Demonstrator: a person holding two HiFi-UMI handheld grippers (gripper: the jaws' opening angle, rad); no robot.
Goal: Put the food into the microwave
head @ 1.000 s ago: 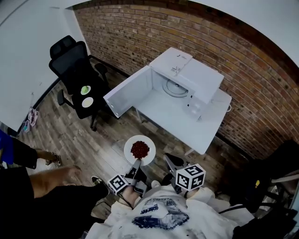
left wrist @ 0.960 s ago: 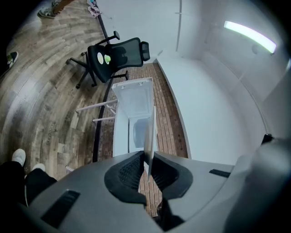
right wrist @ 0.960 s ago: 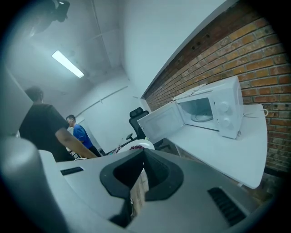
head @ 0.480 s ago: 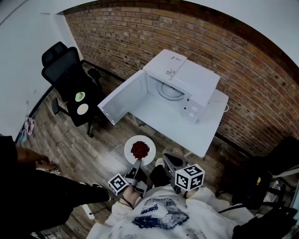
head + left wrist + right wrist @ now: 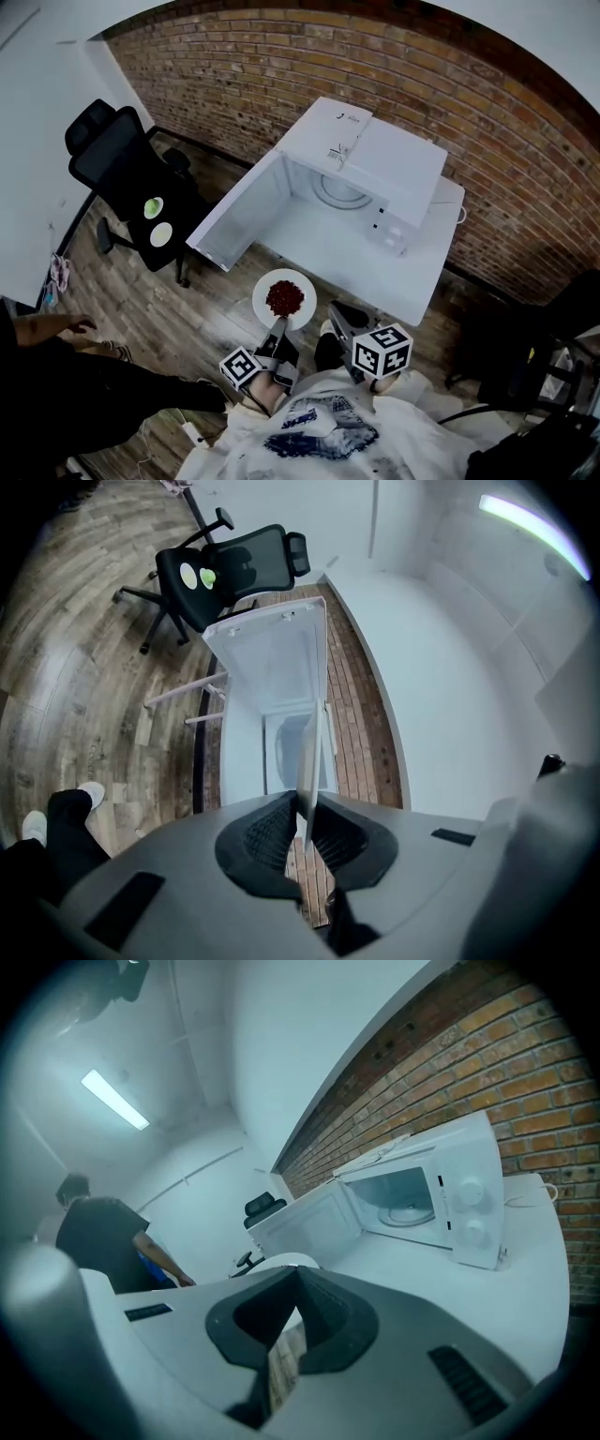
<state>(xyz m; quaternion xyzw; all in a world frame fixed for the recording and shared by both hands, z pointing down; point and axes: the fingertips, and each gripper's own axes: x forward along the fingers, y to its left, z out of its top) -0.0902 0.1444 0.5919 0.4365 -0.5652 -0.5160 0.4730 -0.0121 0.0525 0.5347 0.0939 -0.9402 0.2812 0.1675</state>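
While we look down from above, we see the white plate [image 5: 265, 303] with a heap of red food [image 5: 285, 297] on it. It is up in the air over the wood floor [image 5: 178, 300], just by the near edge of the white table [image 5: 375, 267]. The left gripper [image 5: 278, 326] comes in at the plate's 6 o'clock side and pinches its rim. In the left gripper view the thin rim stands on edge right between the two dark pads, and the pads press on it from both sides.

From the plate, the microwave [image 5: 398, 164] is at about 1 o'clock. It sits on the table by the brick wall [image 5: 281, 66]. Its door [image 5: 234, 214] swings wide open toward 9 o'clock, and we can see the round tray [image 5: 342, 192] inside.

The right gripper [image 5: 335, 313] is just beside the plate, at its 4 o'clock side, and does not touch it. In the right gripper view its jaw tips look closed together, with nothing between them (only a thin strip of floor shows lower down).

At 10 o'clock from the plate stands a black chair [image 5: 108, 155], well apart. A green dish [image 5: 153, 207] and a white dish [image 5: 161, 234] lie on its seat. A person in dark clothes [image 5: 66, 403] is at about 8 o'clock.
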